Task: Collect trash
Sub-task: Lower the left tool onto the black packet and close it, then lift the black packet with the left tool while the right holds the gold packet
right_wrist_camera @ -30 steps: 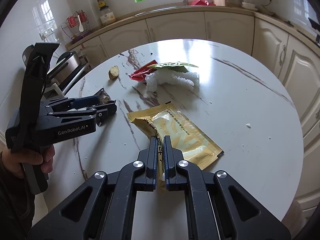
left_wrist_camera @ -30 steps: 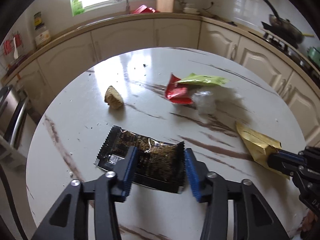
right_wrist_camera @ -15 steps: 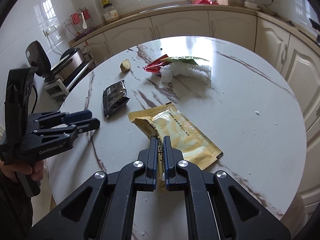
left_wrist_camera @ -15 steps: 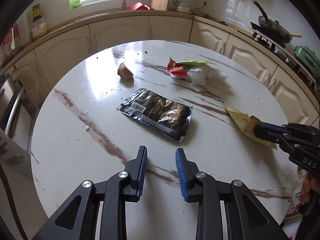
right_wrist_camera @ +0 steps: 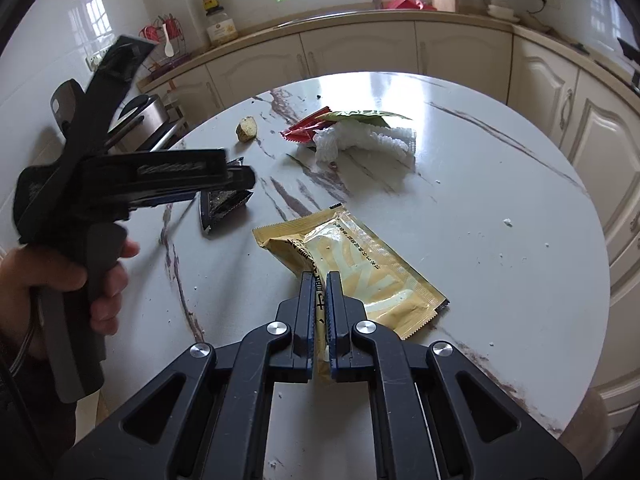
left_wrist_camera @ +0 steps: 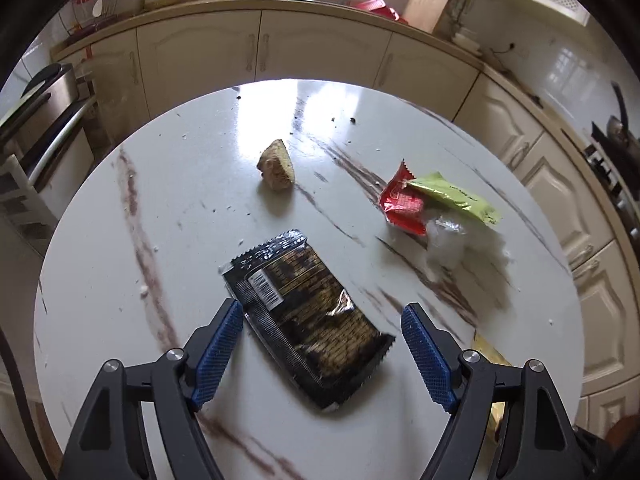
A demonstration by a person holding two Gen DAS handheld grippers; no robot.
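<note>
Two changes register: my left gripper jaws have just been opening wide and now straddle the black wrapper lying flat beside the yellow packet, which my right gripper clamps.

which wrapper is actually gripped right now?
The yellow wrapper: the right gripper is shut on its edge. The black wrapper lies flat between the open left gripper pads, untouched; red and green ones lie loose.
</note>
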